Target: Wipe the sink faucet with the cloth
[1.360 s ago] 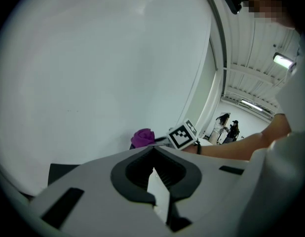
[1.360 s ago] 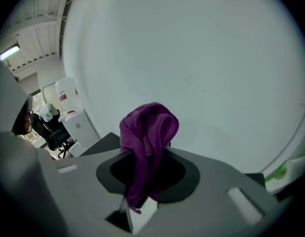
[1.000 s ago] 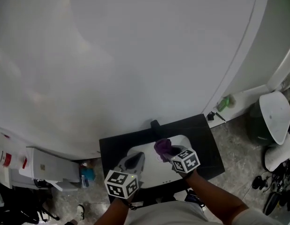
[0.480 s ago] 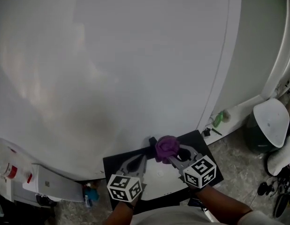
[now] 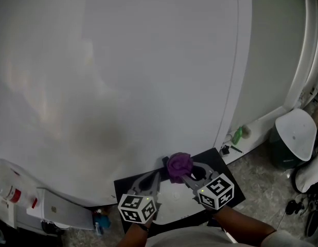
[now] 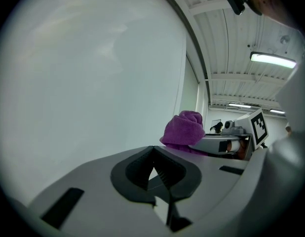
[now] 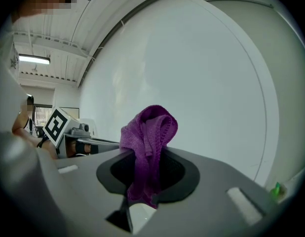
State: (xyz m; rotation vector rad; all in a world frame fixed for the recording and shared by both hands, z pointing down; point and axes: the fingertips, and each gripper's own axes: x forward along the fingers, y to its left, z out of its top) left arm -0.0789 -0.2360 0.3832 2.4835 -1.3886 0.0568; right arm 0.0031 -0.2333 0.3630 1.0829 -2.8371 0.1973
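Note:
A bunched purple cloth (image 5: 178, 166) sticks up from my right gripper (image 5: 183, 175), which is shut on it. In the right gripper view the cloth (image 7: 148, 132) stands between the dark pads and hangs down behind them. My left gripper (image 5: 151, 179) is just to the left, shut on nothing; its pads (image 6: 142, 169) meet. From the left gripper view the cloth (image 6: 184, 130) shows to the right. Both grippers hang over the white sink basin (image 5: 175, 199). A small black faucet part (image 5: 164, 160) peeks out left of the cloth, mostly hidden by it.
The basin sits in a black counter (image 5: 232, 183) against a broad white wall (image 5: 148, 60). A green bottle (image 5: 237, 134) stands on a ledge at the right, near a white lidded bin (image 5: 298, 133). A white box (image 5: 61, 207) lies at lower left.
Both grippers have risen from over the basin toward the wall. The cloth has moved up to the faucet's place, and the head view has tilted upward.

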